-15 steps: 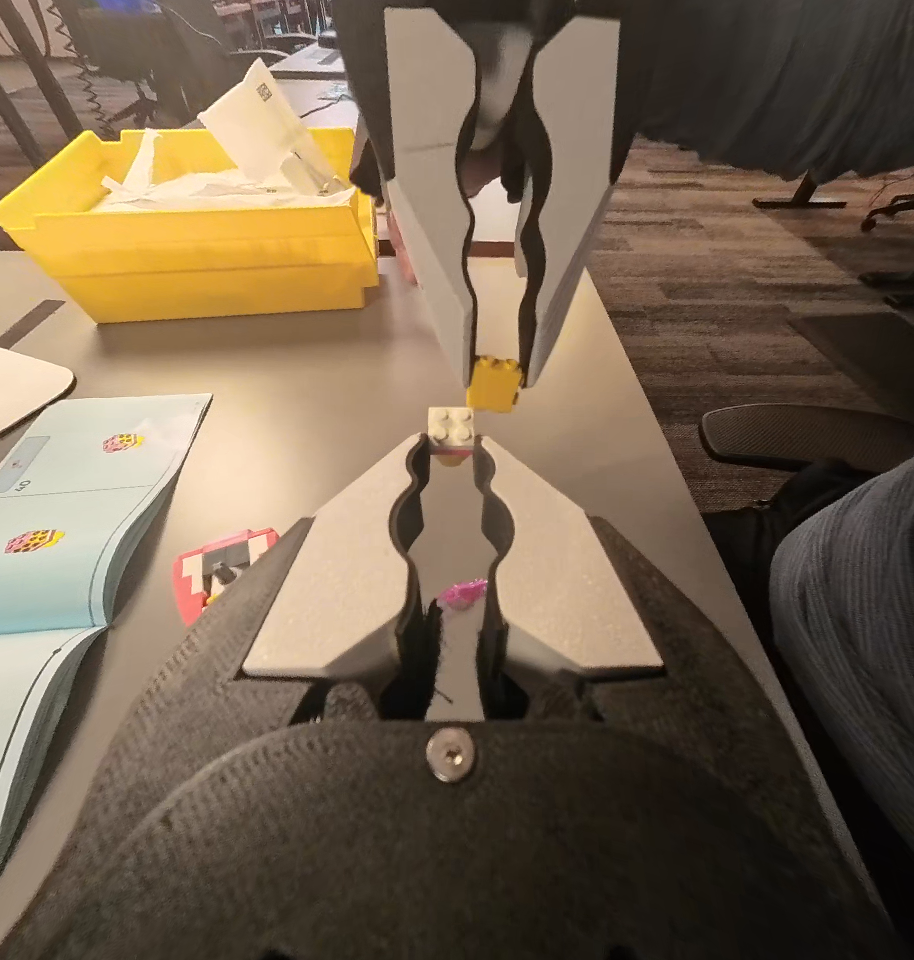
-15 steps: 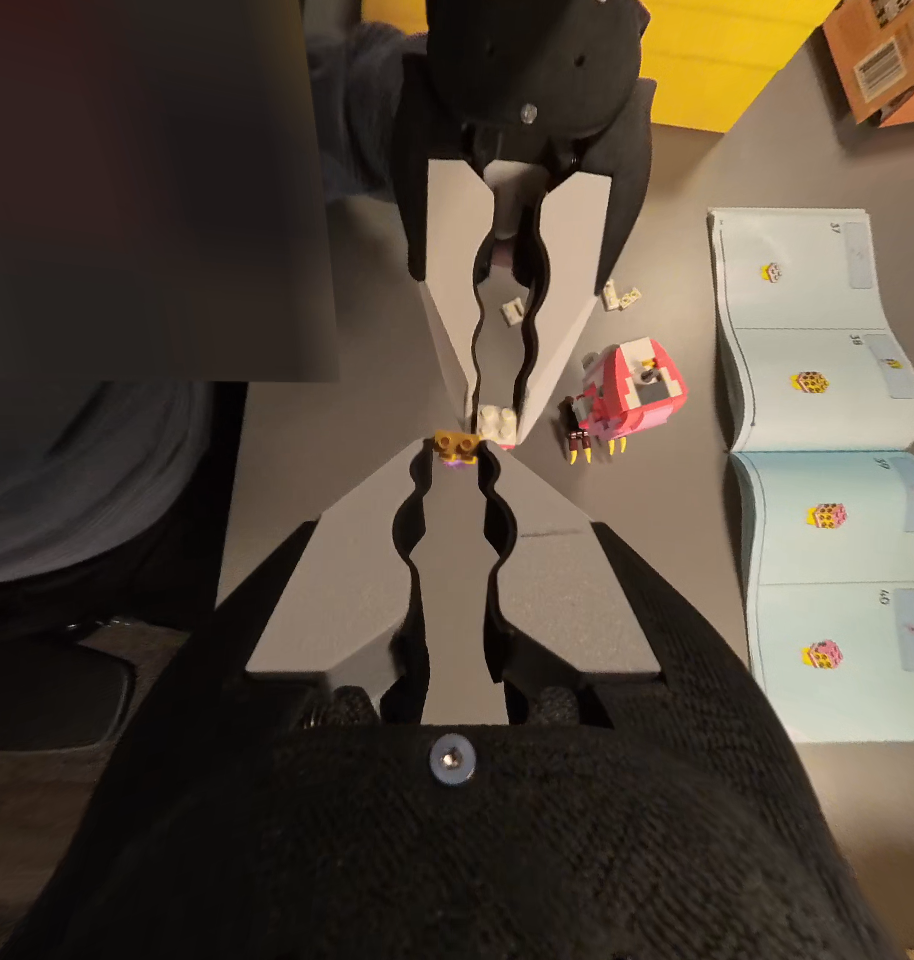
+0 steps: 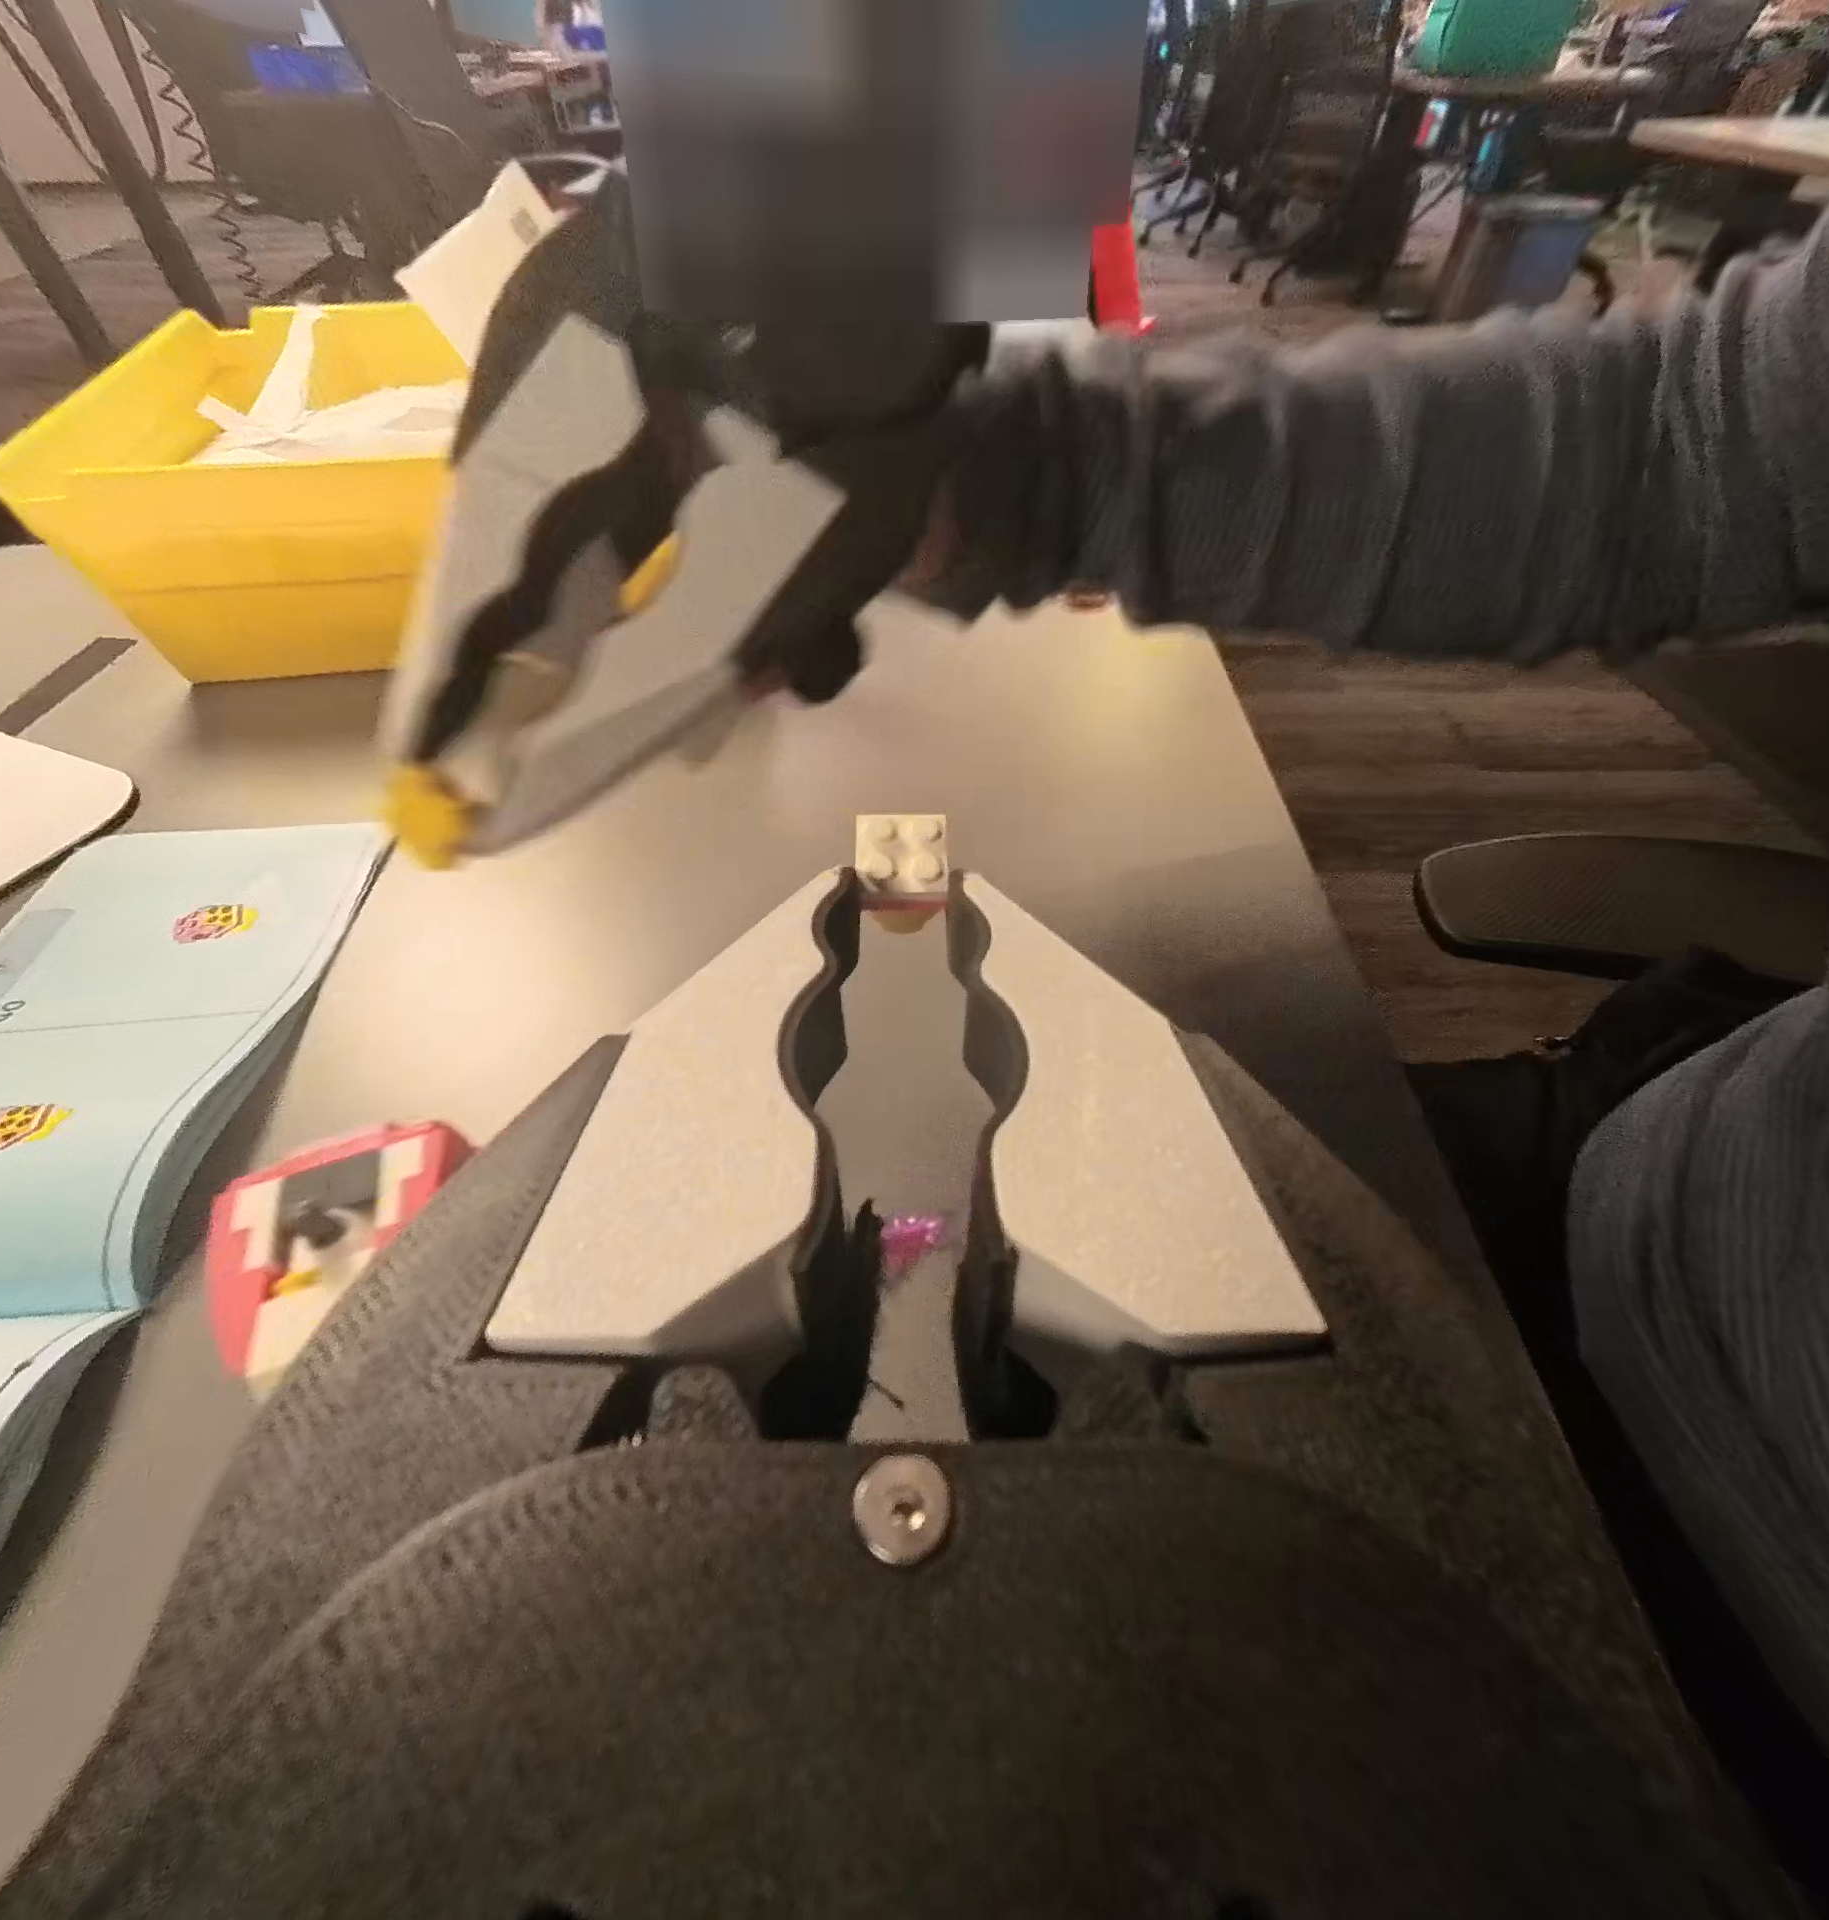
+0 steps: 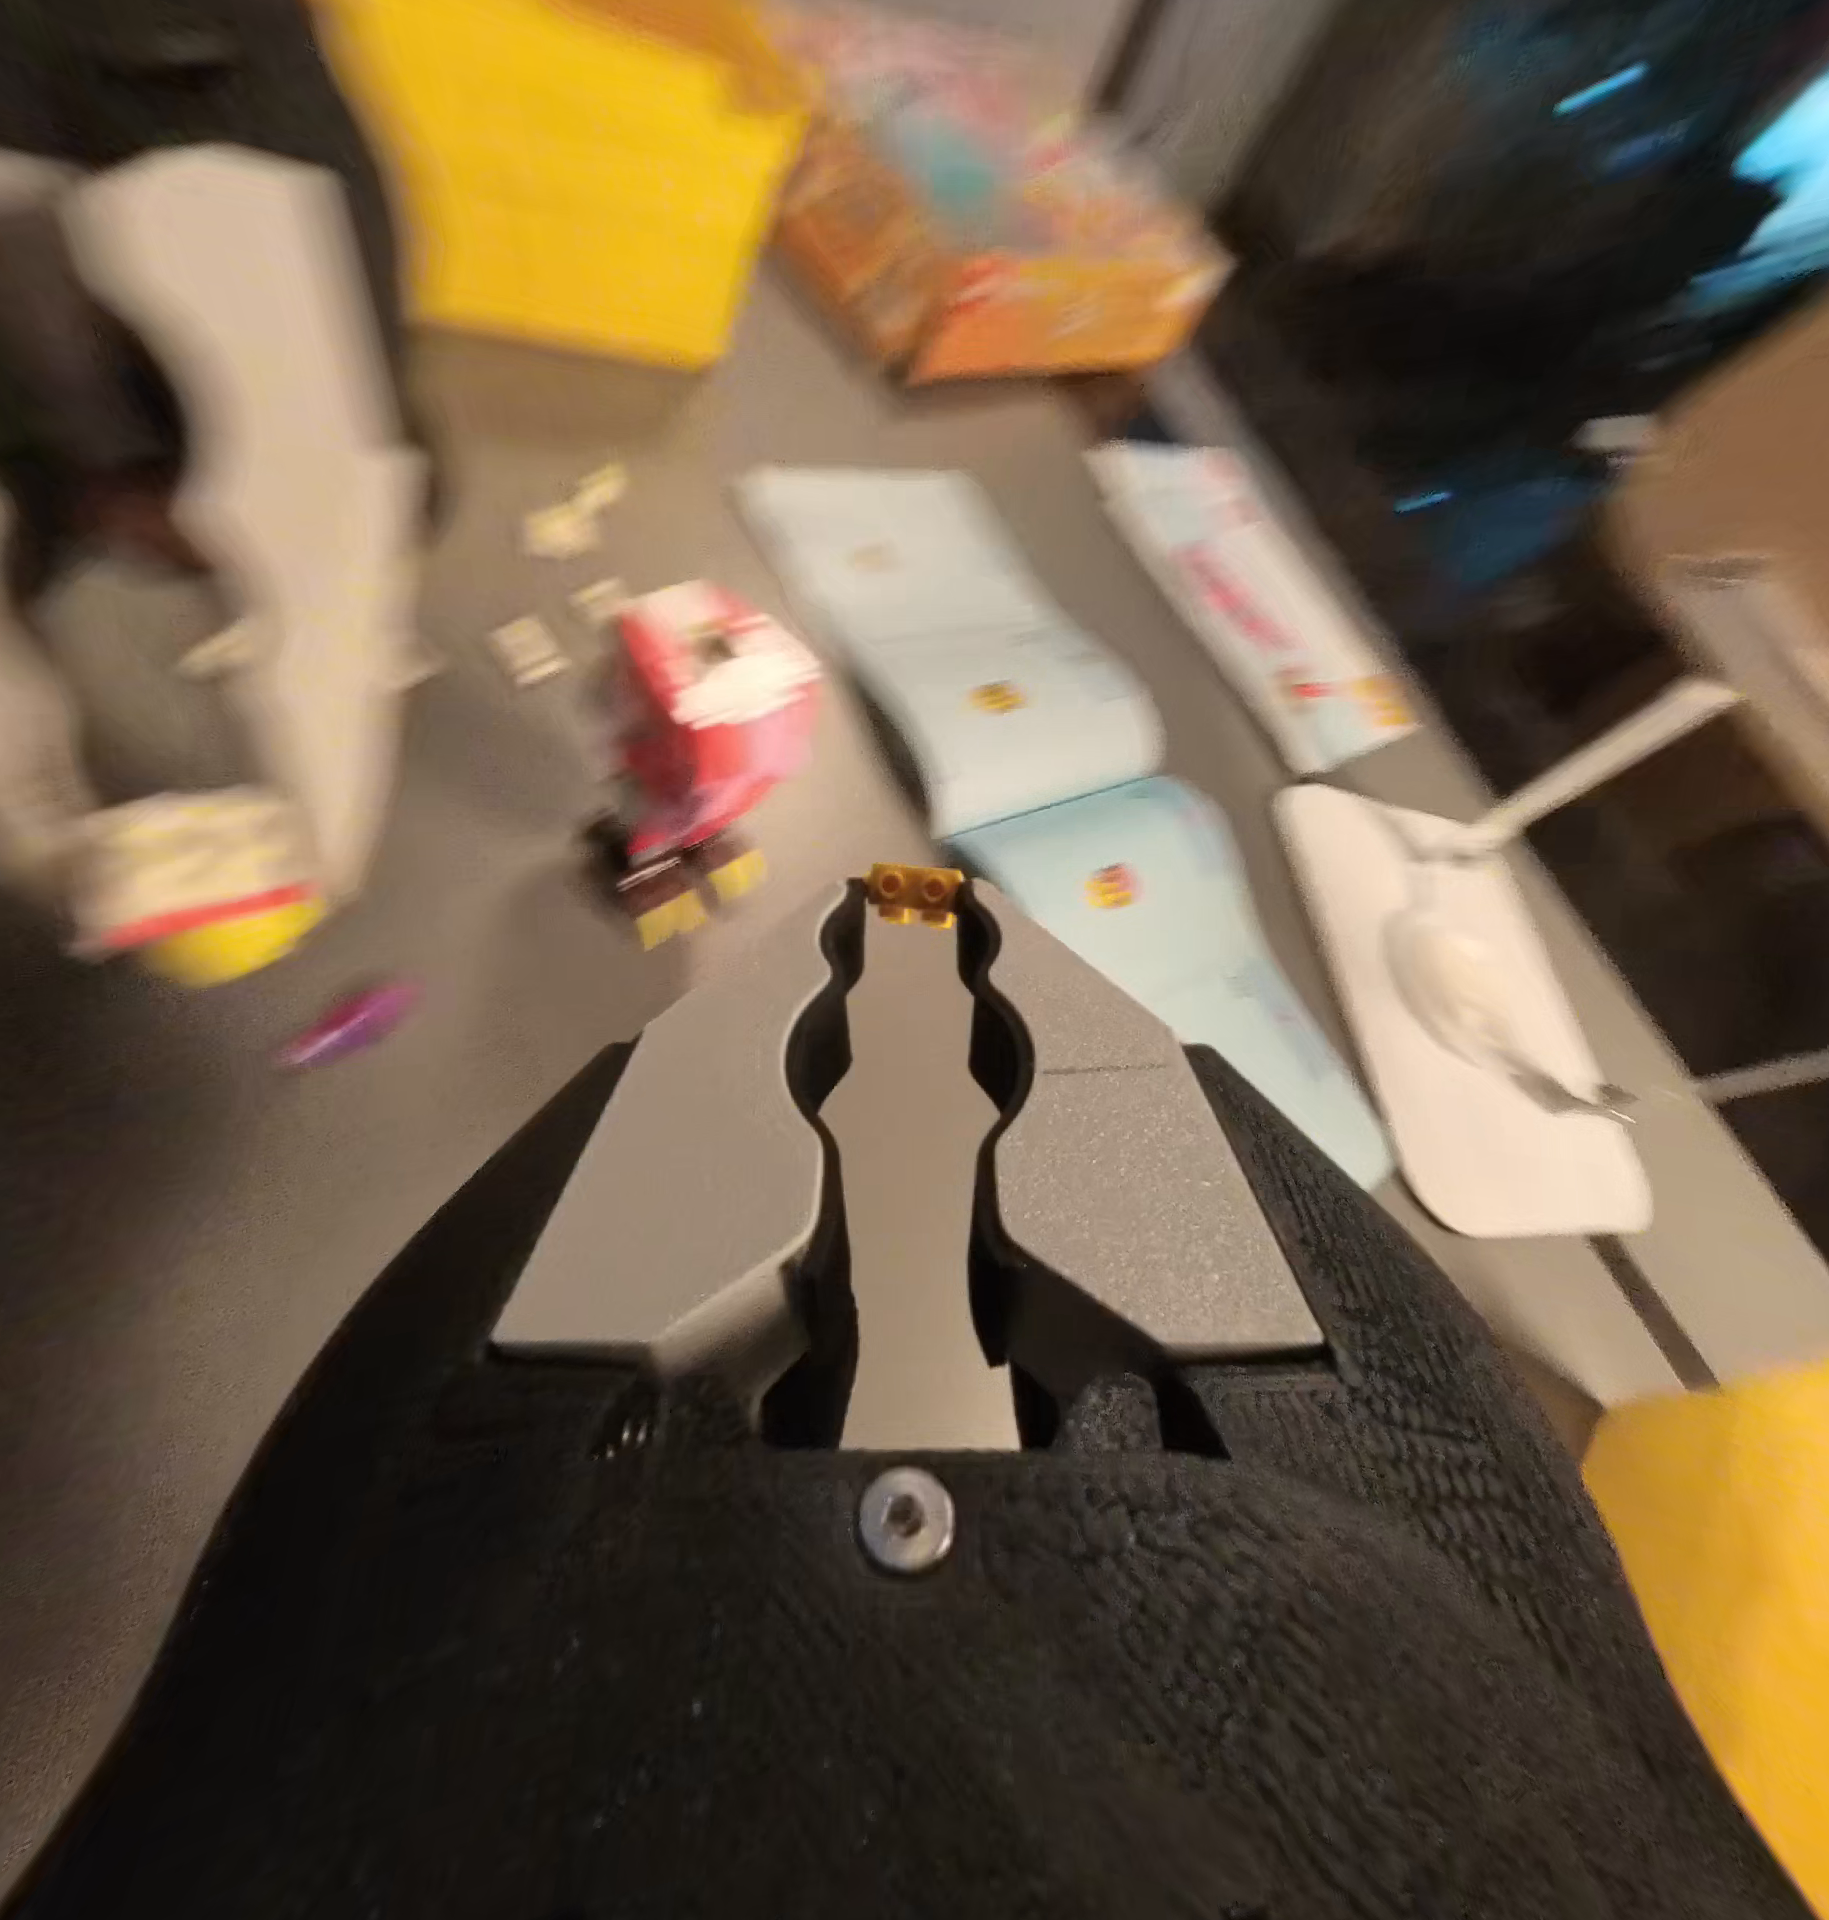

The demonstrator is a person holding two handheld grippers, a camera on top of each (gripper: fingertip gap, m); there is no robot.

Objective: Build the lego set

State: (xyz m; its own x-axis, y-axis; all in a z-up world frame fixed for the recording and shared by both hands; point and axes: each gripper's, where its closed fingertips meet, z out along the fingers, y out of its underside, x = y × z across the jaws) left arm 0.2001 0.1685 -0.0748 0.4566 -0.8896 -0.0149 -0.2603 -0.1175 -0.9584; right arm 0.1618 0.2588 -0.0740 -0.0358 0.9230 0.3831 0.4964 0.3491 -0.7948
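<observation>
1. Left wrist view is showing the left gripper (image 3: pixel 902 896) squeezing a small white brick (image 3: pixel 899 850) between its two tips. The brick has a thin pink layer and a tan bit under it. It is being held up over the grey table (image 3: pixel 1045 748), near the table's right edge.
2. Right gripper (image 4: pixel 912 900) is pinching a tiny yellow brick (image 4: pixel 912 896), with both tips pressing on its ends. In the left wrist view this same gripper (image 3: pixel 442 821) is looking blurry and is hanging over the near corner of a light blue booklet (image 3: pixel 162 966).
3. The two bricks are well apart right now, not touching each other.
4. A pink and white block animal (image 4: pixel 718 717) is standing on the table beside the open booklet (image 4: pixel 993 665). Small white pieces (image 4: pixel 567 520) are lying behind it, and a little purple piece (image 4: pixel 349 1023) is lying closer to the camera.
5. A yellow bin (image 3: pixel 235 540) with white paper inside is sitting toward the far left corner. A white flat pad (image 4: pixel 1461 1018) is lying at the table's edge past the booklet.
6. A grey sleeve (image 3: pixel 1409 468) is reaching across. Behind it, chairs and desks are filling a dim room with a dark striped floor.
</observation>
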